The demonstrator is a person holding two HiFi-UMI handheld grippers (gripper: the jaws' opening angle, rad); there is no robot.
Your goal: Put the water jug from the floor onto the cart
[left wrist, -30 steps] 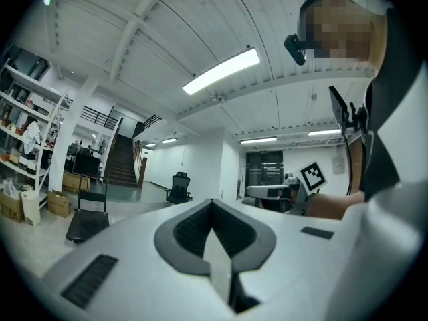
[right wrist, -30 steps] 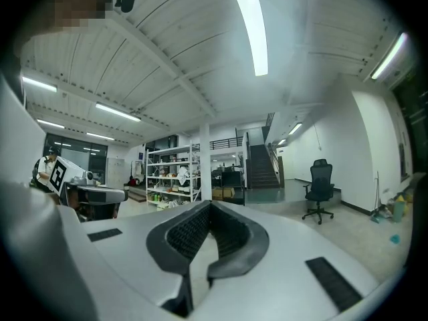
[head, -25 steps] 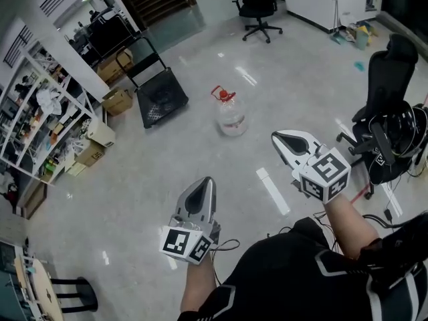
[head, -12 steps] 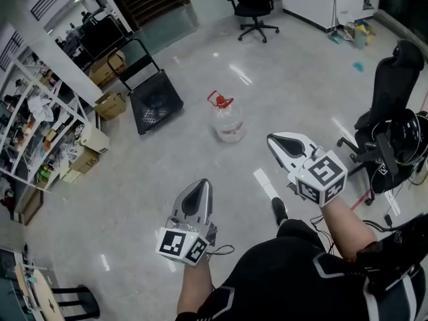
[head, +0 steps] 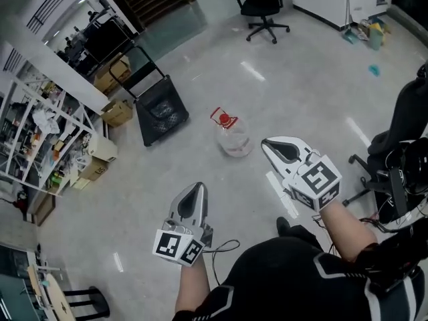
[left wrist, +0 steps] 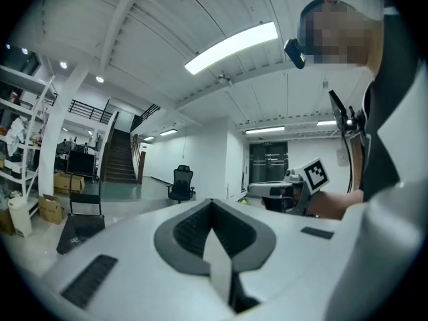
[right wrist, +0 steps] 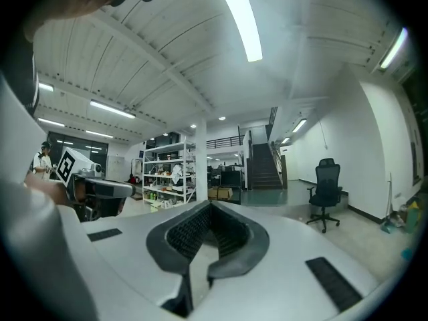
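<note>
- The cart [head: 160,109] is a black platform trolley with its push handle raised. It stands ahead and to the left of the left gripper, well apart from it, and its deck looks bare.
- The left gripper [head: 198,188] points forward over the floor. Its jaws are pressed together with nothing between them.
- The water jug [head: 233,138] is clear with a red cap. It stands upright on the floor ahead of both grippers, nearer the right gripper's tip than the left one's, and neither touches it. It sits to the right of the cart, apart from it.
- The right gripper [head: 269,144] also points forward, with its jaws fully closed and empty.
- Step in hand, as a judgement: the approach to the jug. It is not yet grasped or lifted, so the task has hardly begun.
- The next move likely calls for parting the jaws and bringing the grippers down to the jug. They would then take it at the neck or clamp it from both sides. After that comes lifting it and carrying it leftward onto the cart's deck.
- Count:
  - two grippers
  - one water jug
  - one cart
  - two office chairs, one far ahead [head: 263,4] and one to the right of the right gripper [head: 404,129]
</note>
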